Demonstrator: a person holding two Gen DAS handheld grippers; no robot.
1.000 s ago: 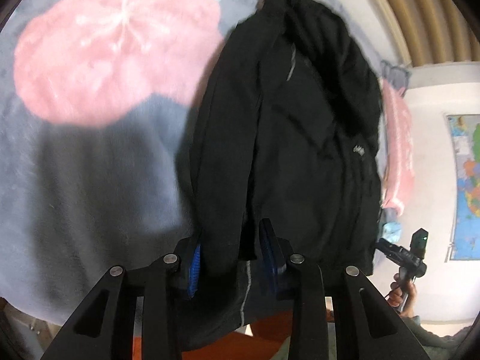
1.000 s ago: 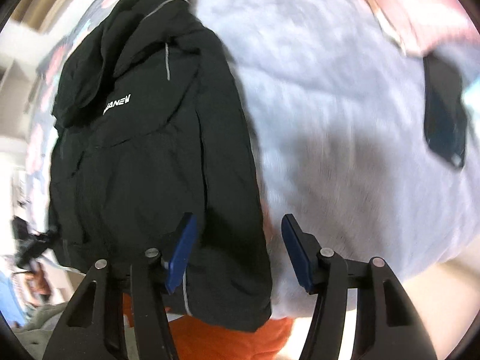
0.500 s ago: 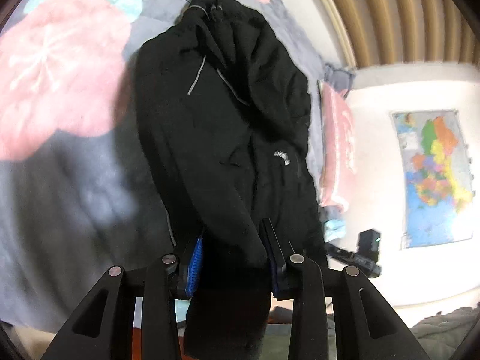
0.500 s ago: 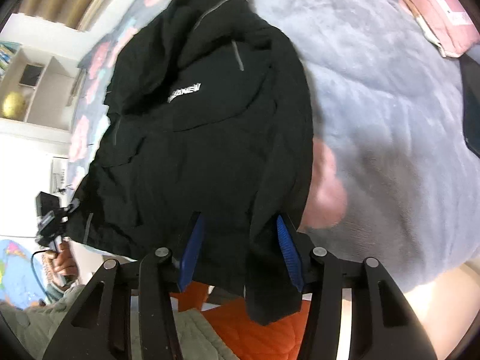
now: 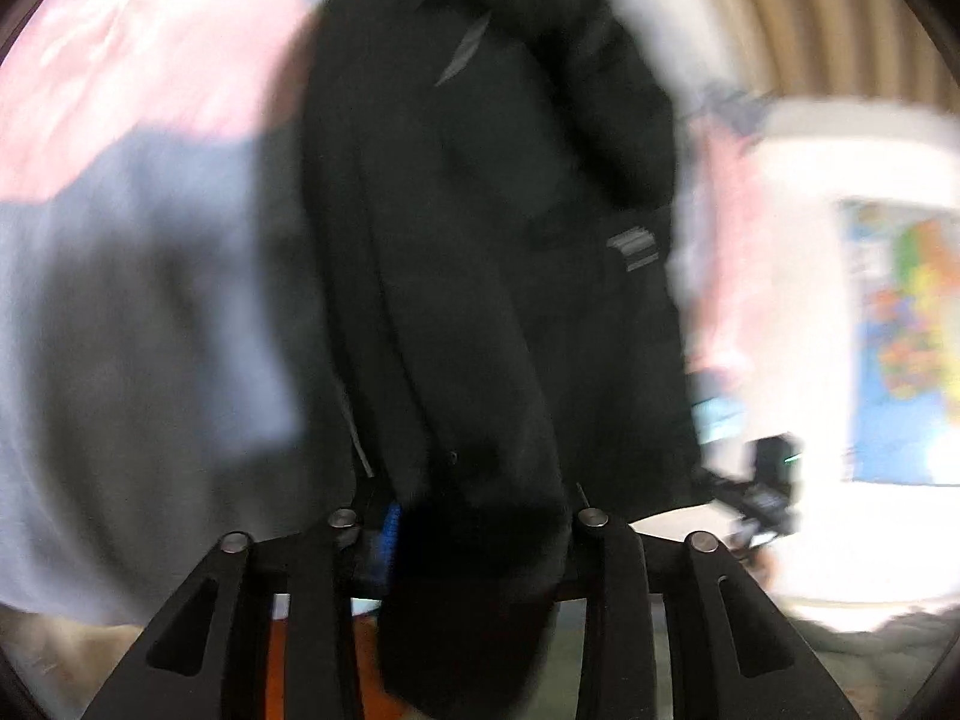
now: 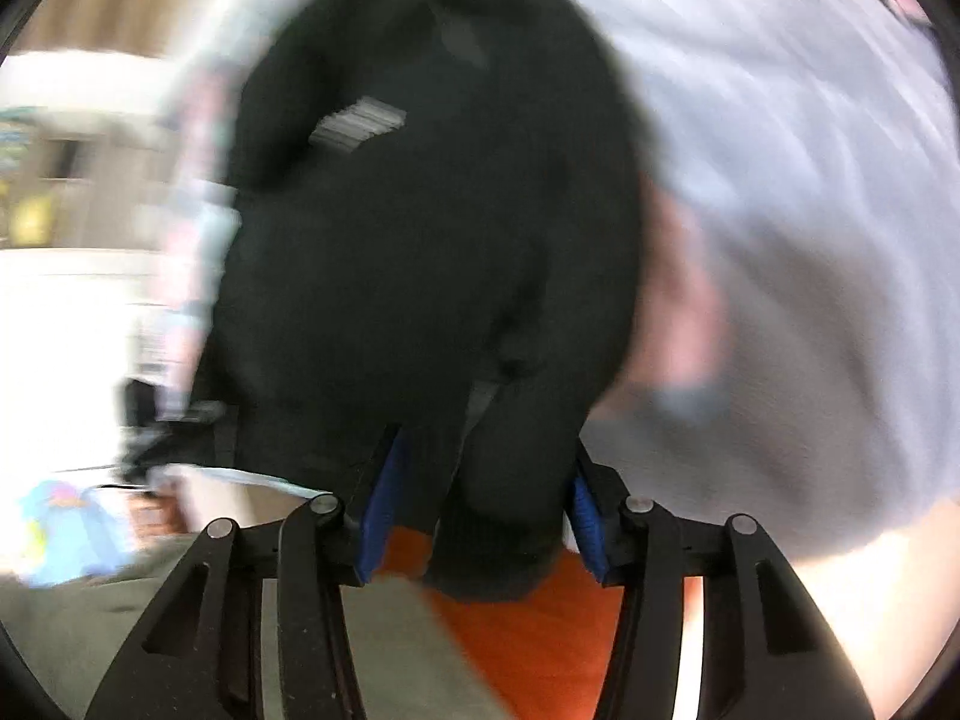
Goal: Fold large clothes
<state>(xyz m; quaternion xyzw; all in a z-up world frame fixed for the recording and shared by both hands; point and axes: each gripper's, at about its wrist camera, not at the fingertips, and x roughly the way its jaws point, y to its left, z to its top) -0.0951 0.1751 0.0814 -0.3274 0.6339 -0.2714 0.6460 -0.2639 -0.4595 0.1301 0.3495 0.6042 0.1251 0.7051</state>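
Observation:
A black jacket (image 5: 492,252) with grey reflective stripes and a white logo hangs lifted over a grey bed cover. My left gripper (image 5: 474,528) is shut on its lower hem, the cloth bunched between the blue pads. My right gripper (image 6: 480,510) is shut on the other bottom corner of the jacket (image 6: 432,228), and the cloth droops below the jaws. Both views are blurred by motion. The right gripper shows dimly in the left wrist view (image 5: 768,492).
The grey bed cover (image 5: 138,312) with a large pink flower print (image 5: 138,54) lies under the jacket. An orange surface (image 6: 516,642) shows below the bed edge. A wall map (image 5: 906,336) hangs at the right, and shelves (image 6: 54,192) stand at the left.
The right gripper closed on the jacket's bottom corner. Both grippers have lifted the hem up off the bed, and the jacket now hangs closer to both cameras.

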